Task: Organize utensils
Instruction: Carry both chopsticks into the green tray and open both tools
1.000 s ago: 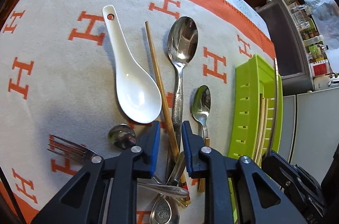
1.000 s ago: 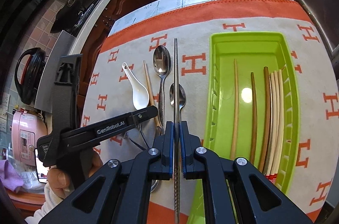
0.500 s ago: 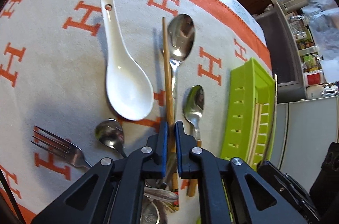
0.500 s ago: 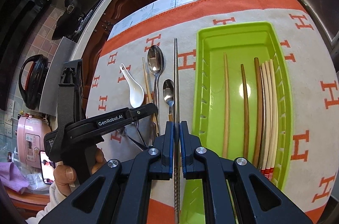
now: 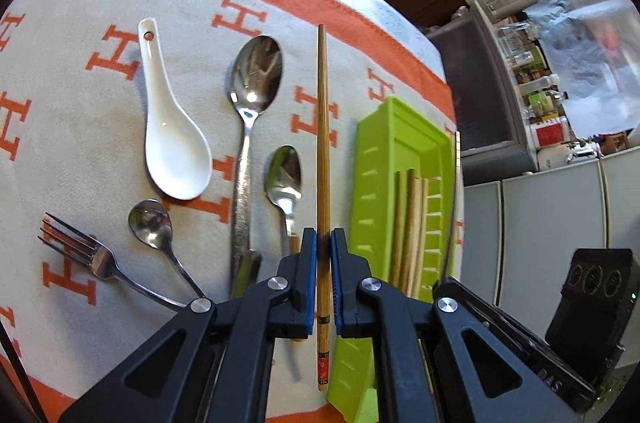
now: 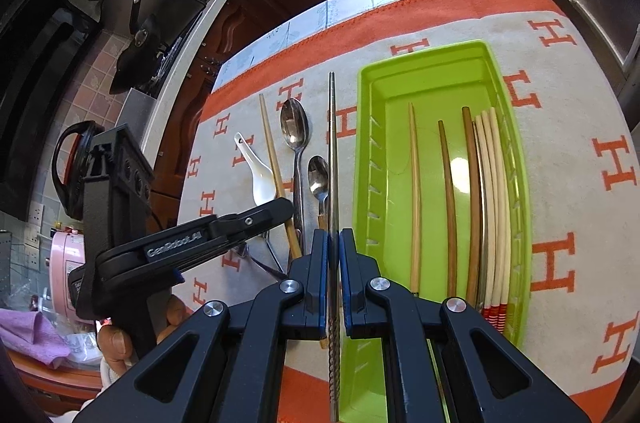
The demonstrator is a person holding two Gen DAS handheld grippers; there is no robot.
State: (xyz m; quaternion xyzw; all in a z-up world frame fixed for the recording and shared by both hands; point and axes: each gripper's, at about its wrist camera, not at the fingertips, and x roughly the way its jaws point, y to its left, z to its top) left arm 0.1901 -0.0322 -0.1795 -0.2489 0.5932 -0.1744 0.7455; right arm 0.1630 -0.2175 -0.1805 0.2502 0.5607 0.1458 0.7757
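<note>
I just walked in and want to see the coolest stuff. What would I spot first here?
Probably the bright green tray on the orange-lettered cloth, with chopsticks lined up inside. Next, each gripper pinches one stick in its shut jaws: the left gripper holds a wooden chopstick, the right gripper a metal chopstick. Left of the tray lie shiny spoons, a fork and a white soup spoon.

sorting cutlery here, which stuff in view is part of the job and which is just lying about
Job: green tray, wooden chopstick in left gripper, metal chopstick in right gripper, white spoon, large spoon, fork.

Lying about: pink cooker, purple cloth.
</note>
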